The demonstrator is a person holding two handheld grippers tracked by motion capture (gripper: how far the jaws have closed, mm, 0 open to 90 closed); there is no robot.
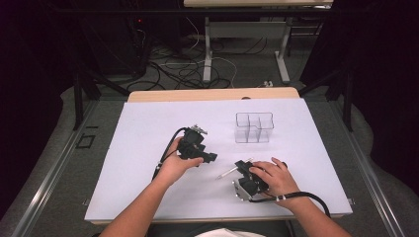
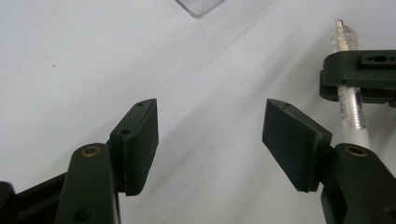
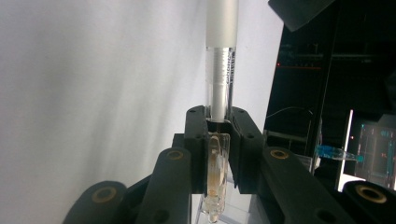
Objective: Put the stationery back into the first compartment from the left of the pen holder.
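Right gripper (image 3: 218, 135) squeezed tight on a clear pen (image 3: 221, 70), near its clip end, so no slipping. Pen (image 1: 228, 172) low over the white table (image 1: 148, 197), just in front of the person, tip out to the left. Left gripper (image 2: 210, 135) wide apart, holding nothing, waiting close beside the pen (image 2: 349, 100). Clear box (image 1: 254, 127) with 3 or 4 little rooms, standing farther back on the table, open at the top. Probably the pen's home, so ready to drop in.
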